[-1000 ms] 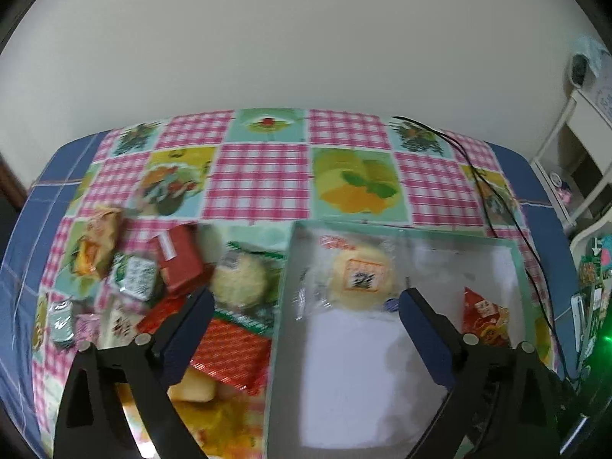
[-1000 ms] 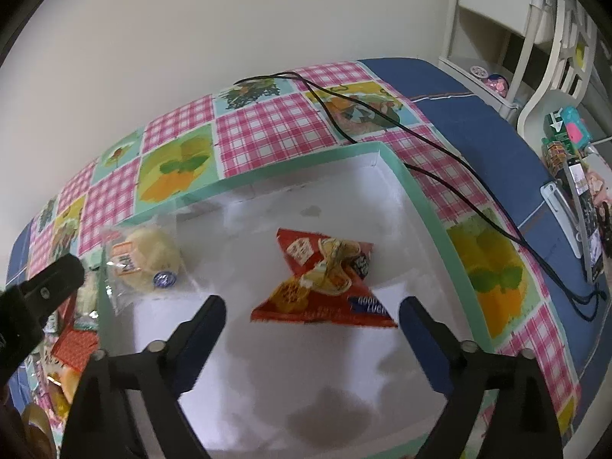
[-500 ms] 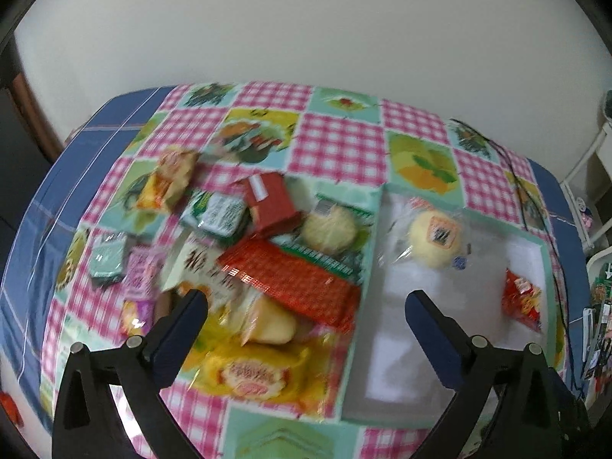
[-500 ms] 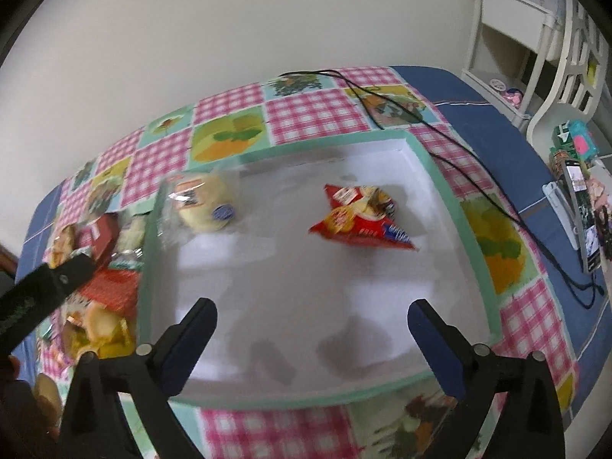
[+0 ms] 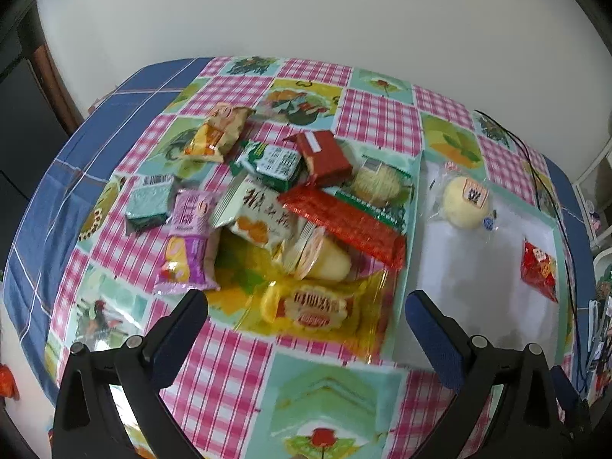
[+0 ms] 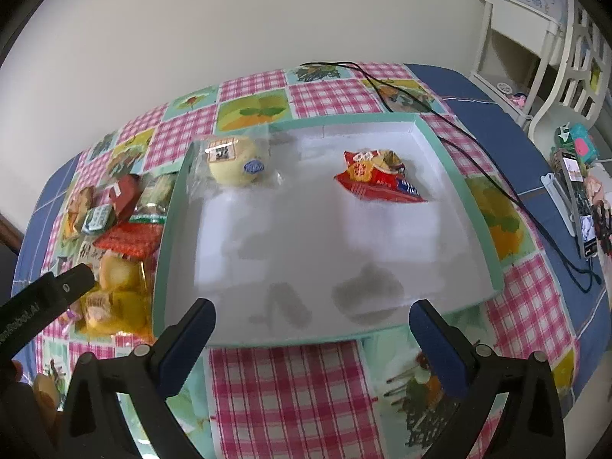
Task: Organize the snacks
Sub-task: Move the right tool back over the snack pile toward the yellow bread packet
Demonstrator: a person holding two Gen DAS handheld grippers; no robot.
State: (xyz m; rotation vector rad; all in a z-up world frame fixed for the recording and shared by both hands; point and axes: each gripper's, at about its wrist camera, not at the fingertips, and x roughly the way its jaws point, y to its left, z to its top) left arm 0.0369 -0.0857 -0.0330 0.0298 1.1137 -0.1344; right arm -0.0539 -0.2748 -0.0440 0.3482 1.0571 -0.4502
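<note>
Two grippers hang over a checked tablecloth, both with fingers spread wide and nothing between them. The left gripper looks down on the snack pile: a purple packet, a green packet, a long red bar, a jelly cup and a yellow biscuit pack, all heaped just left of the tray. The right gripper faces the tray head on, showing its whole white floor, where a wrapped bun lies at the far left and a red bag at the far right, well apart. Only the right view takes in the phone, the black cable trailing to the table edge, and the white shelf; it also catches the left gripper's finger above the pile. The left view shows the bun and bag only at its right margin.
</note>
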